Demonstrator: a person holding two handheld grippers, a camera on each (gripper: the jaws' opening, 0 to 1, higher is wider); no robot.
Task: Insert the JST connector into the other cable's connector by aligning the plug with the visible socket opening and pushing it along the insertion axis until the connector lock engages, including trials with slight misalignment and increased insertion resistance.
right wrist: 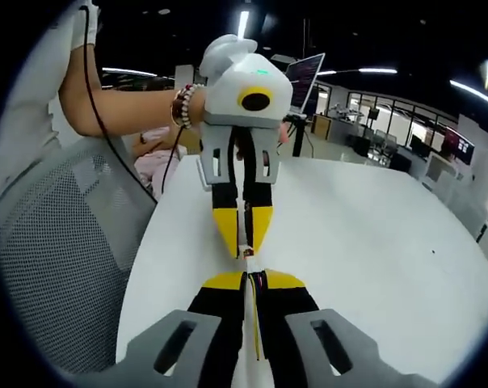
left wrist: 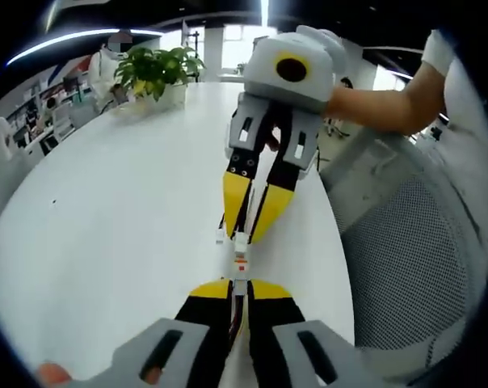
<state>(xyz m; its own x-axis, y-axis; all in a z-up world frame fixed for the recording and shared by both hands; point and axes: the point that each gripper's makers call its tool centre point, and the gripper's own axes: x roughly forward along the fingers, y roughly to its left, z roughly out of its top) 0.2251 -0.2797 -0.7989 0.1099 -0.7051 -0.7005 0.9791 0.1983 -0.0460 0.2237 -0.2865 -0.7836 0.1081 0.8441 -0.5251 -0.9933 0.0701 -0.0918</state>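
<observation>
Over a white counter point(left wrist: 107, 218), I am holding my two hand-held grippers tip to tip. My left hand-held gripper point(left wrist: 239, 284) is pinching a cable whose white JST connector point(left wrist: 240, 263) is sticking out past its yellow tips. My right hand-held gripper point(left wrist: 246, 230) is pointing back at it, pressed together on the other cable's connector point(left wrist: 240, 239). The two connectors are lying nose to nose, apparently touching, though I cannot tell whether they are latched. A potted plant point(left wrist: 155, 71) is standing at the counter's far end.
</observation>
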